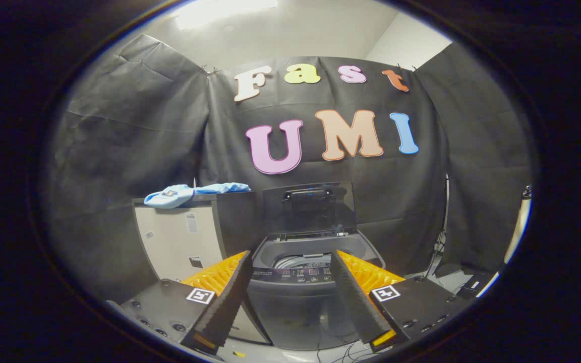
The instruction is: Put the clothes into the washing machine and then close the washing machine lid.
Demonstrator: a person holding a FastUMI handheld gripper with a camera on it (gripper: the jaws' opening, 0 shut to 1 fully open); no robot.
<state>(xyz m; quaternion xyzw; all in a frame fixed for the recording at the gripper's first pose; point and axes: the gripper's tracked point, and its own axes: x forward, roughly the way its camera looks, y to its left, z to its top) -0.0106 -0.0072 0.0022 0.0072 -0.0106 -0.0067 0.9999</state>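
The washing machine (300, 292) is a dark grey top-loader standing on the floor against the black cloth wall, straight ahead of the gripper (290, 302) and framed between its two fingers. Its lid (309, 206) is raised upright at the back, a dark, see-through panel with a black handle piece near its top edge. Below it the tub opening (304, 254) is exposed, with a pale grey rim and a glimpse of the metal drum inside; what lies deeper in the drum cannot be made out. A dark control strip (300, 275) with small markings runs across the front lip of the machine, and the smooth front panel drops beneath it to the floor, where a few thin cables (343, 353) trail. Just to the left of the machine, touching or nearly touching its side, stands a taller cabinet (182, 242) with a light front and a dark top. On that top lies the clothes (189, 192), a crumpled light blue garment with a small patch on its nearer end, spread along the cabinet's edge. The gripper is spread wide, its fingers well apart and holding nothing, short of the machine.
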